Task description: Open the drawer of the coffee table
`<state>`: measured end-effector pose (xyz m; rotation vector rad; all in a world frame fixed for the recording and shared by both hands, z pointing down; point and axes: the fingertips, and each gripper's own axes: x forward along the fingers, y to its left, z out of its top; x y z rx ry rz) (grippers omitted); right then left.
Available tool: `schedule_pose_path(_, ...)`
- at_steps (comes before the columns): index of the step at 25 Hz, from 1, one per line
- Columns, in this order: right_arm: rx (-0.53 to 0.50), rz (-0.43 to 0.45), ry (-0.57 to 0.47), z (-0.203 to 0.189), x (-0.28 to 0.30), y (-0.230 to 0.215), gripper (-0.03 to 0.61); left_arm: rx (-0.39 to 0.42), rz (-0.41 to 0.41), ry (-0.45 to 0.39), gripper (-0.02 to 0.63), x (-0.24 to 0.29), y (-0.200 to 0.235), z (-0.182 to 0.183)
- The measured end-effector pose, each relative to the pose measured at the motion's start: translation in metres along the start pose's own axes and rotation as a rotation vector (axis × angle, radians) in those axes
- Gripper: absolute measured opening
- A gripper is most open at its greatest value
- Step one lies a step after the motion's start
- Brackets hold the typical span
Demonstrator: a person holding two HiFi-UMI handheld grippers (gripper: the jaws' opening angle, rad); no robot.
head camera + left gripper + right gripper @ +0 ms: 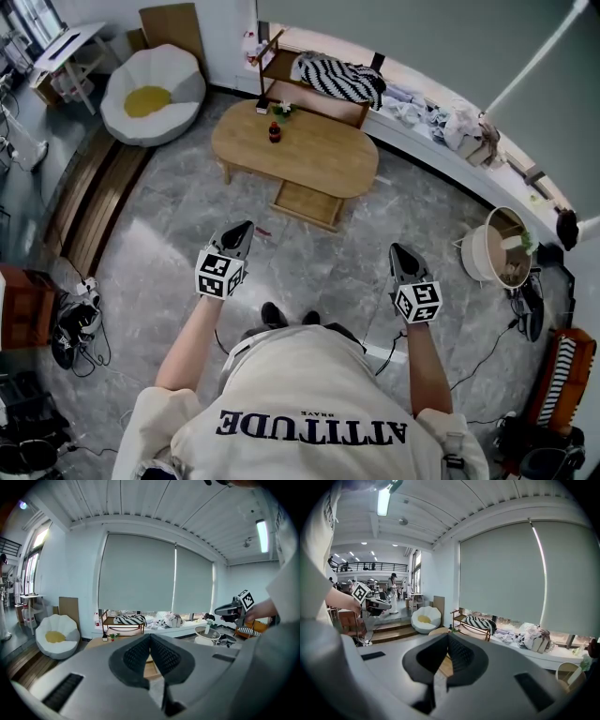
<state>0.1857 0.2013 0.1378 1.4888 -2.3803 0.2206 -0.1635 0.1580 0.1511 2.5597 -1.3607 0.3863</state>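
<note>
An oval wooden coffee table (295,150) stands on the grey floor ahead of me. Its drawer (307,203) sticks out from under the near side, pulled open. A dark bottle (275,132) and a small plant (282,110) sit on the tabletop. My left gripper (240,228) hangs over the floor short of the table, shut and empty. My right gripper (399,249) hovers further right, also shut with nothing in it. In the left gripper view the pads (151,656) meet, with the table (101,641) behind them. The right gripper view shows closed pads (449,654) too.
A white and yellow beanbag (152,95) lies at the far left. Behind the table a wooden shelf (309,89) holds a striped cloth. A round basket (500,248) stands at the right, with cables beside it. Clutter lines the window ledge (441,122).
</note>
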Motion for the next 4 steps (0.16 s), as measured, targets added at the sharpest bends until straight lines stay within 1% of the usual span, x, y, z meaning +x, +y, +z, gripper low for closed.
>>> schedule_pose_path(4,0.001,-0.003,-0.003,0.0032,-0.0004,0.0015,0.018,0.002,0.001,0.001,0.02,-0.0031,0.0032,0.0003)
